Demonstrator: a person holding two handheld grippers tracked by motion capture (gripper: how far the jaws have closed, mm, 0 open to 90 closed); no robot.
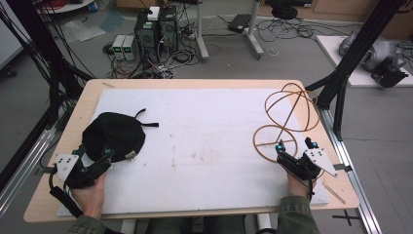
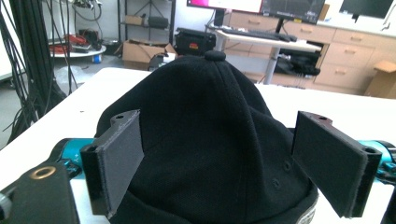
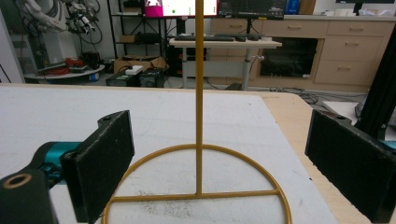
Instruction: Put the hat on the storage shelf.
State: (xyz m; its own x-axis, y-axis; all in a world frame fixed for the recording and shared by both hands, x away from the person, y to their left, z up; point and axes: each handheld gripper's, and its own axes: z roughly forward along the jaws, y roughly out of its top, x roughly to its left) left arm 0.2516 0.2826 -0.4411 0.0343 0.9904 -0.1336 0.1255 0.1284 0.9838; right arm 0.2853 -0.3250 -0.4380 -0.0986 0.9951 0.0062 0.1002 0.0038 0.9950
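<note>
a black cap (image 1: 114, 135) is being approached at the near left of the tabletop (image 1: 204, 141), resting crown-up on the white mat, its strap trailing off to the right. the left claw (image 1: 104, 158) is being held just at the cap's near edge, jaws spread wide; in the left gripper view the cap (image 2: 205, 140) is being framed between the two pads, the crown button straight ahead, so the cap is lying dead forward of this claw and closer to it than to the other.

well apart, at the right side, a yellow wire stand (image 1: 285, 122) is being faced by the right claw (image 1: 294, 145), also spread open and pinching nothing. in the right gripper view the stand's upright rod (image 3: 199, 93) is being seen rising vertically from the round base ring (image 3: 196, 186), centred between the jaws. its long axis is standing upright, so a closing move would likely be made across the rod from either side.
</note>
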